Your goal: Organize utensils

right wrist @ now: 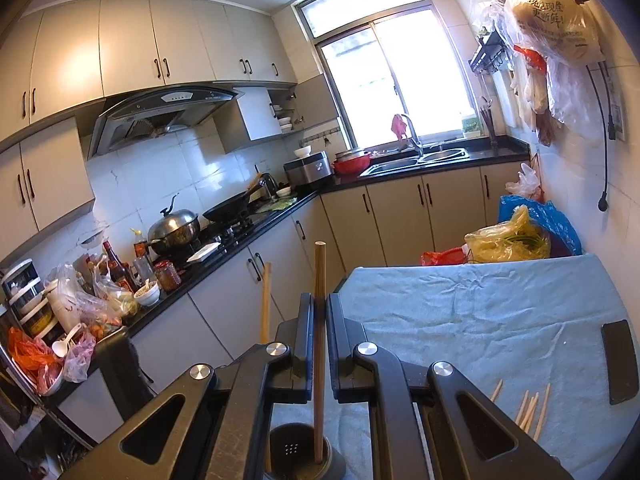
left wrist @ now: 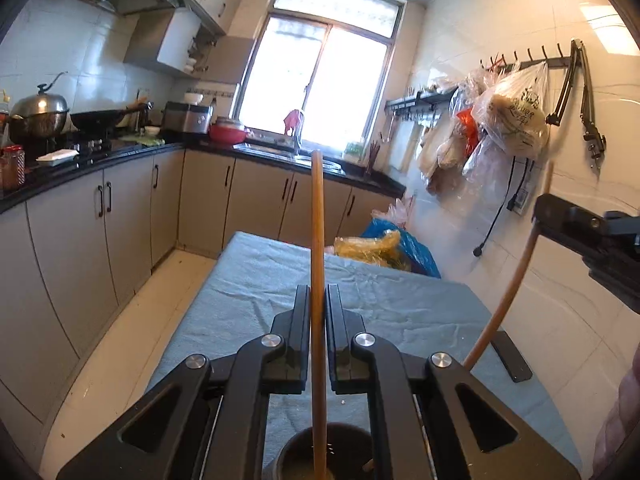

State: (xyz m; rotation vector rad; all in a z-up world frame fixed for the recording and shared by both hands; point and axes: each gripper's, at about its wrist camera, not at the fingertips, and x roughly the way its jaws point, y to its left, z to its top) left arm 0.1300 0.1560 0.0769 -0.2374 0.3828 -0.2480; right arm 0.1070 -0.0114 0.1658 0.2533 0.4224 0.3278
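Two fisheye views look along black two-finger tongs in a small kitchen, above a table covered with a wrinkled blue cloth.

In the left wrist view, the left gripper fills the lower centre of the frame. Its jaws are closed on a long wooden chopstick that stands nearly upright. The chopstick's lower end reaches into a dark round utensil holder at the bottom centre. At the right edge, part of the right gripper shows, clamped on a second chopstick that looks curved by the lens.

In the right wrist view, the right gripper sits at the lower centre, jaws closed on its upright chopstick. That chopstick's lower end stands inside the utensil holder at the bottom centre. The other chopstick rises just to the left of it. Several more loose chopsticks lie on the cloth at the lower right, near a flat black block at the right edge.

Behind the table, a black countertop runs along the wall under a bright window.
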